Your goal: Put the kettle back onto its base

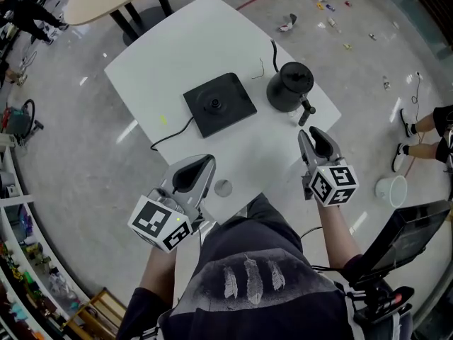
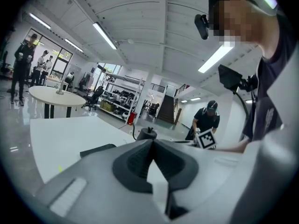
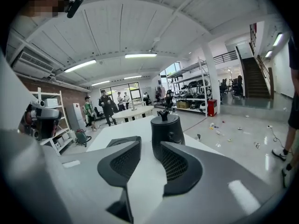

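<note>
**Approach to the kettle, which stands off its base**

The black, round plastic kettle (image 1: pixel 290 85) stands upright on the white counter (image 1: pixel 163 55), right of centre in the head view. It is just beside the flat black square base (image 1: pixel 219 105) but apart from it, and its handle seems to point toward the lower right. Our right gripper (image 1: pixel 311 134) hovers just below it, fingers apart with nothing between them and the kettle straight ahead. Our left gripper (image 1: pixel 204 163), at the lower left, has its fingers together and empty. We judge that the grasp is not yet made. Next we must close on the handle, lift, carry the kettle left and seat it squarely on the base's centre.
</note>
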Motion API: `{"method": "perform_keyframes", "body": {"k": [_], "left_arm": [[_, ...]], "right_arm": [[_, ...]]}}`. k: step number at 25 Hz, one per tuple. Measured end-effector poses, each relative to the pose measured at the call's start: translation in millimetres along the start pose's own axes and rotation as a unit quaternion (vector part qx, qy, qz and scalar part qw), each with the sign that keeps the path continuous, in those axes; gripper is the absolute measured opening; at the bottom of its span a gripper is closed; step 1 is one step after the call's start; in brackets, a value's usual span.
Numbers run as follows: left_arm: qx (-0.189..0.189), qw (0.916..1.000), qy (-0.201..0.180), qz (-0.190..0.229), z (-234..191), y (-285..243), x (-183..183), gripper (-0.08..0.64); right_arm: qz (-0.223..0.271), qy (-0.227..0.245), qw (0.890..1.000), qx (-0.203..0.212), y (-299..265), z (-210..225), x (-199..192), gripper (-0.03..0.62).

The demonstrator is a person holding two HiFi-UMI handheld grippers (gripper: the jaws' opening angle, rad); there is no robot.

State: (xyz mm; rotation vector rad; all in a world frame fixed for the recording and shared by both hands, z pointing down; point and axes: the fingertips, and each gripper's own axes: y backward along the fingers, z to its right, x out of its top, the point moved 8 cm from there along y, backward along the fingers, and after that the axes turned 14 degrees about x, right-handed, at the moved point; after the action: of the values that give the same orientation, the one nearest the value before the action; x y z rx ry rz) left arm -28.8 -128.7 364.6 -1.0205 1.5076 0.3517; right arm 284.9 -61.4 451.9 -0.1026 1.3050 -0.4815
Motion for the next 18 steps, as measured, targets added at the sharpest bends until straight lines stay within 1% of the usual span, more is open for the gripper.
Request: {"method": "perform_keyframes", "body": {"k": [4,6,10,13,18], "left_arm": [[0.003,0.9999,-0.005,-0.01,-2.0,-11.7,0.3,0.0],[0.004,0.9999,-0.006,-0.012,-2.7,-17.0,1.8,0.0],[0.009,0.9998,-0.009,-0.017,-3.3,-23.3,5.1,0.0],[0.015,0.9996,-0.009,-0.021,-5.8,-24.7,5.7,0.0],[0.023,0.9995,-0.004,-0.023,-6.9,-25.8,4.5,0.0]], "right_arm": [[-0.016,0.007,1.0,-0.023,-10.4,19.1,-8.5,0.223],[-0.027,0.015,0.999,-0.033,-17.7,28.2,-11.4,0.256],[-0.051,0.03,0.997,-0.042,-33.9,43.5,-15.1,0.272],[-0.061,0.044,0.996,-0.051,-46.6,53.1,-17.5,0.271],[-0.076,0.048,0.994,-0.059,-64.8,68.3,-24.8,0.265]]}}
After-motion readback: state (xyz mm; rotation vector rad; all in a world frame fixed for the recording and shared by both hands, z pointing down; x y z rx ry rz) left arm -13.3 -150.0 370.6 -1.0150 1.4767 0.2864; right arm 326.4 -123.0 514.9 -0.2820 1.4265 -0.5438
